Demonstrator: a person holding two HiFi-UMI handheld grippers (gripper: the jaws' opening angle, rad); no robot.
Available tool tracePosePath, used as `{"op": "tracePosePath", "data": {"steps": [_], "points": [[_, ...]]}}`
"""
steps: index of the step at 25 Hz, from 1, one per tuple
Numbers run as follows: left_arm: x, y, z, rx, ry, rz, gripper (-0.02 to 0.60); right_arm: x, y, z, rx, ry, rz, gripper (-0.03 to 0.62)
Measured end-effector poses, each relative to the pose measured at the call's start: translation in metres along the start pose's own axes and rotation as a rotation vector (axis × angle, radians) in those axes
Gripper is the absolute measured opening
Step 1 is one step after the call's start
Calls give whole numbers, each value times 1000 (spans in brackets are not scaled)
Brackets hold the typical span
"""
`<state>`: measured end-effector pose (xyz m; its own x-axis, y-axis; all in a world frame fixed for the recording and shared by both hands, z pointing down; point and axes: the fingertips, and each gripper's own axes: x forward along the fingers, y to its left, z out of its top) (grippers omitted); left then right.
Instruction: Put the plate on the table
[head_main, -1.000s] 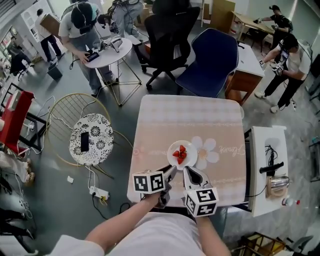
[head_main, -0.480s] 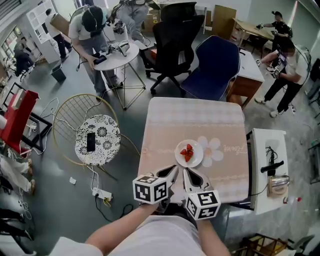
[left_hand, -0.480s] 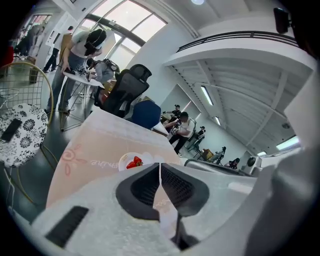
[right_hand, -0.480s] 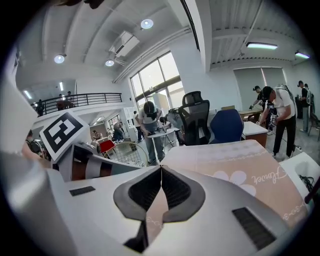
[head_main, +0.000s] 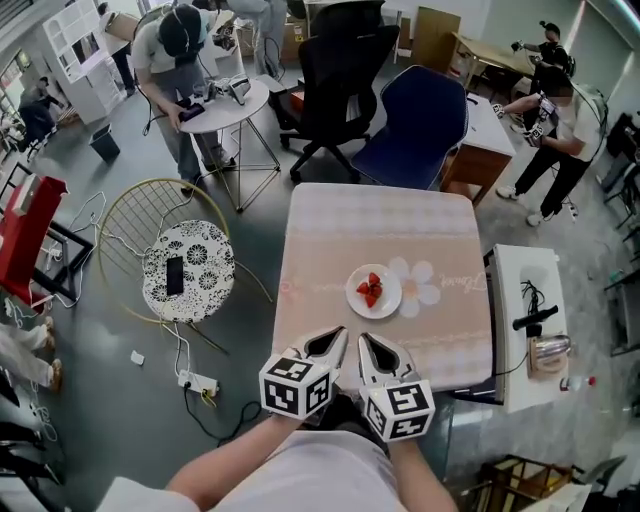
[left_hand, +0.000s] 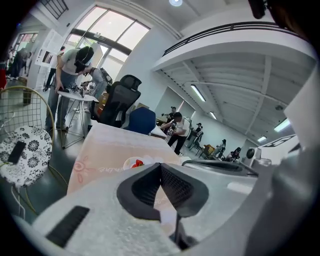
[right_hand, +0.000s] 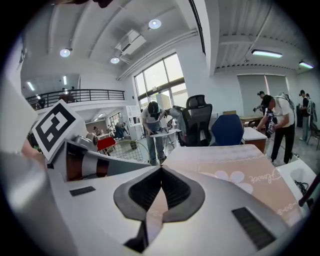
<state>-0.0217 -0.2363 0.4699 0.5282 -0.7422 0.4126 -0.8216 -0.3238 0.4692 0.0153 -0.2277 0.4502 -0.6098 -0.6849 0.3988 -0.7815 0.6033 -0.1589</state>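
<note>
A small white plate (head_main: 386, 301) with red strawberries (head_main: 370, 288) rests on the beige table (head_main: 380, 225), left of a printed white flower. My left gripper (head_main: 340, 334) hangs over the table's near edge, short of the plate. Its jaws have just been closing and now meet with nothing between them. My right gripper (head_main: 364, 339) hovers beside it, also shut and empty. In the left gripper view the plate (left_hand: 133, 163) lies beyond the touching tips of the left gripper (left_hand: 160, 165). In the right gripper view the right gripper (right_hand: 160, 170) points across the table (right_hand: 225, 160); the plate is hidden there.
A blue chair (head_main: 415, 125) and a black office chair (head_main: 345, 70) stand at the table's far side. A round wire stool (head_main: 188, 272) carrying a phone is on the left, a white side cabinet (head_main: 530, 320) on the right. A power strip (head_main: 198, 383) lies on the floor. Several people stand around.
Both grippers have drawn back from the plate toward the table's near edge and risen. The left jaws have gone from open to shut. The plate stays on the table.
</note>
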Motion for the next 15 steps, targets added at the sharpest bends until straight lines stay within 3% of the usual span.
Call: {"op": "tracePosePath", "data": {"steps": [4, 15], "points": [[-10, -2, -1, 78, -17, 10, 6, -4, 10, -4, 4, -2, -7, 4], [-25, -8, -14, 158, -31, -7, 5, -14, 25, -16, -1, 2, -32, 3]]}}
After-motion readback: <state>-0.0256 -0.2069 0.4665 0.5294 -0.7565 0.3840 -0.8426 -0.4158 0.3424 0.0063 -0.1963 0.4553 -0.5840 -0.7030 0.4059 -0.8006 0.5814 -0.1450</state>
